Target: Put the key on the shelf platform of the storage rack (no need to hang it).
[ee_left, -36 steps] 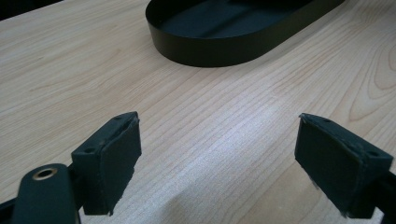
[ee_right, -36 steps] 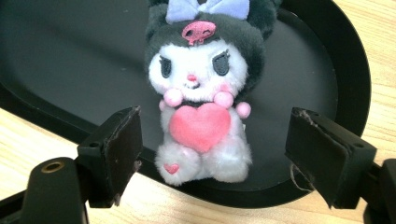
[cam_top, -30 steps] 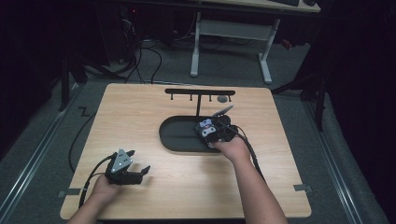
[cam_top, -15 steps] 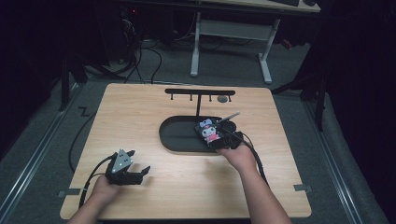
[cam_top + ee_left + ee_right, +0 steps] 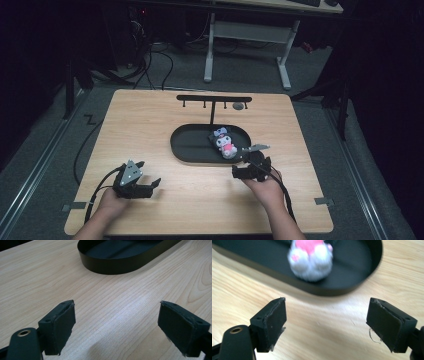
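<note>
Just beyond right claw (image 5: 327, 325), seemingly blurred plush toy (image 5: 310, 258).

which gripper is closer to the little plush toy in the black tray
Right. The right gripper sits on the table just in front of the plush toy in the tray. The left gripper is far off near the table's front-left corner.

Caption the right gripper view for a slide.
Open right tool above the light wooden table, facing a pink-and-white plush toy lying in the black oval tray.
</note>
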`<control>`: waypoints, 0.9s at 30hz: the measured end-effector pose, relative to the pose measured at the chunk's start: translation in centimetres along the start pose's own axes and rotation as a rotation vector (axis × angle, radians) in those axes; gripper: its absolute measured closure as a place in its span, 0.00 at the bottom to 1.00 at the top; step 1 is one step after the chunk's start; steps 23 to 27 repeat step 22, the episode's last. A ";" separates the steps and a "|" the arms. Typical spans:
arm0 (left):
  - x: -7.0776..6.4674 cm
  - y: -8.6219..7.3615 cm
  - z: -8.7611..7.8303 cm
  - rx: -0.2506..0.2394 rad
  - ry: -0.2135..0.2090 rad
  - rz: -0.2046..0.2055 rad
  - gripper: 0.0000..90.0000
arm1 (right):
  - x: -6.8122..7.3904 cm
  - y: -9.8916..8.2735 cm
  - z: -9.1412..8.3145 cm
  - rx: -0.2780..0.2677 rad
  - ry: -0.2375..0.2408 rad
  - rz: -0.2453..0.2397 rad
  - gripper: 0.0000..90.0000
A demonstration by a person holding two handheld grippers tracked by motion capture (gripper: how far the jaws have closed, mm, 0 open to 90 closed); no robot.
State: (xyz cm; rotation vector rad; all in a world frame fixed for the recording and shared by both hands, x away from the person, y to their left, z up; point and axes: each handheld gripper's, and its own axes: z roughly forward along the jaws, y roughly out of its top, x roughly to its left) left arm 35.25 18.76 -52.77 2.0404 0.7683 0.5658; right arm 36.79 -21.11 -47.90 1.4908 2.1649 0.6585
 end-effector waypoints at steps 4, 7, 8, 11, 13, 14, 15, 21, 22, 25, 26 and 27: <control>0.0 0.0 0.0 0.000 0.000 0.001 0.17 | 0.4 -2.7 -0.2 -0.057 -0.031 -0.012 0.18; 0.0 0.0 0.0 -0.001 0.000 0.002 0.17 | 0.5 -4.7 -0.4 -0.114 -0.028 0.016 0.18; 0.0 0.0 0.0 -0.001 0.000 0.001 0.17 | 0.6 -5.2 -0.5 -0.123 -0.025 0.027 0.18; 0.0 0.0 0.0 -0.001 0.000 0.002 0.17 | 0.7 -6.8 -0.9 -0.161 -0.024 0.038 0.17; 0.0 0.0 0.0 -0.002 0.000 0.002 0.17 | 0.9 -7.8 -1.1 -0.192 -0.025 0.044 0.17; 0.0 0.0 0.0 -0.002 0.000 0.001 0.17 | 0.9 -8.1 -1.3 -0.202 -0.020 0.048 0.17; 0.0 0.0 0.0 -0.002 -0.001 0.001 0.17 | 0.9 -8.2 -1.5 -0.200 -0.010 0.056 0.17; 0.0 0.0 0.1 0.002 0.002 0.000 0.17 | 0.2 -8.5 -1.9 -0.224 -0.019 0.086 0.17; 0.0 0.0 0.1 0.002 0.002 0.001 0.17 | 0.2 -8.6 -1.9 -0.219 -0.021 0.085 0.17; 0.0 0.0 0.1 0.002 0.002 0.001 0.17 | 0.2 -8.6 -1.9 -0.219 -0.021 0.085 0.17; 0.0 0.0 0.1 0.002 0.002 0.001 0.17 | 0.2 -8.6 -1.9 -0.219 -0.021 0.085 0.17; 0.0 0.0 0.1 0.002 0.002 0.001 0.17 | 0.2 -8.6 -1.9 -0.219 -0.021 0.085 0.17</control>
